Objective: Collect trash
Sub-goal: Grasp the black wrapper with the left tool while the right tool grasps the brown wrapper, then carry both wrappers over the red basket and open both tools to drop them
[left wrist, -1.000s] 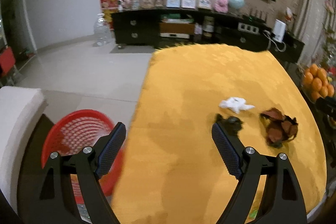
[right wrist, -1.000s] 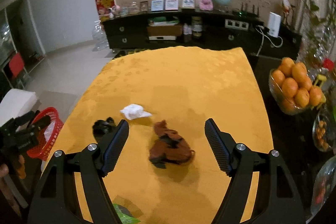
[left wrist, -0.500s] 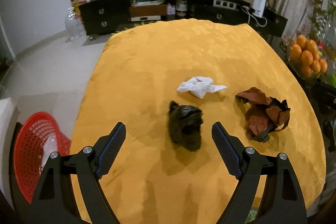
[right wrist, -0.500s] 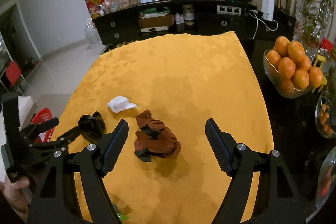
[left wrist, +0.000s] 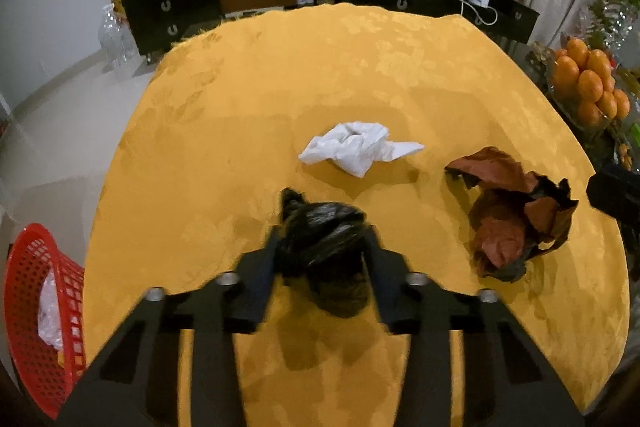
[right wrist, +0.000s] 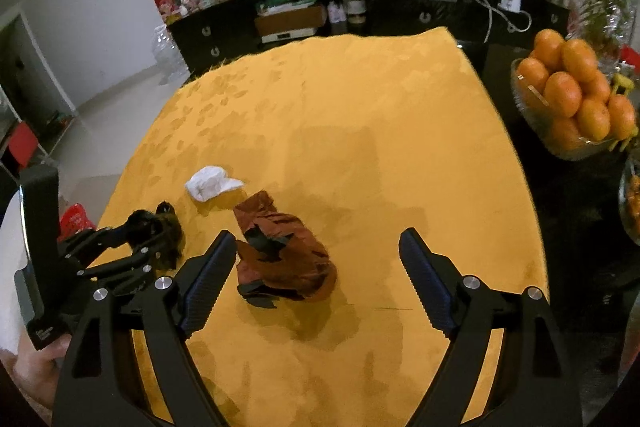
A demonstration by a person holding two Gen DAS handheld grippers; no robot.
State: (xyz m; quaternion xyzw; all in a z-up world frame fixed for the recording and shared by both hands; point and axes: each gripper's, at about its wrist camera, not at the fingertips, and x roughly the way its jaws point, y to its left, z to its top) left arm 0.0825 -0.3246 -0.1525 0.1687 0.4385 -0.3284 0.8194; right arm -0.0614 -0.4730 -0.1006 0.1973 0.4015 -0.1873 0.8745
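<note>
The left hand-held gripper [left wrist: 322, 247] had just been closing, and its two jaws now pressed on the crumpled black plastic bag [left wrist: 320, 235], which still lay on the counter covered with a yellow patterned cloth [left wrist: 360, 67]. The grip looked shallow: the fingers held only the near part of the wad, and the thin film could slip out when it was lifted, or a loose tail could drag on the cloth and pull it.

The right hand-held gripper [right wrist: 316, 279] had just been opening a little more; its jaws stood wide apart around the crumpled brown and black paper wrapper [right wrist: 282, 255], not yet touching it. This wrapper was broad and springy, so a closing on one edge could tear it or push it away.

The crumpled white paper tissue [left wrist: 356, 147] lay just beyond the black bag and was light; a quick movement beside it could sweep it off.

The red plastic mesh basket [left wrist: 40, 307] stood low beside the counter on the left, so a careless drop could miss its rim. The glass bowl of oranges [right wrist: 572, 99] was well apart on the right.
</note>
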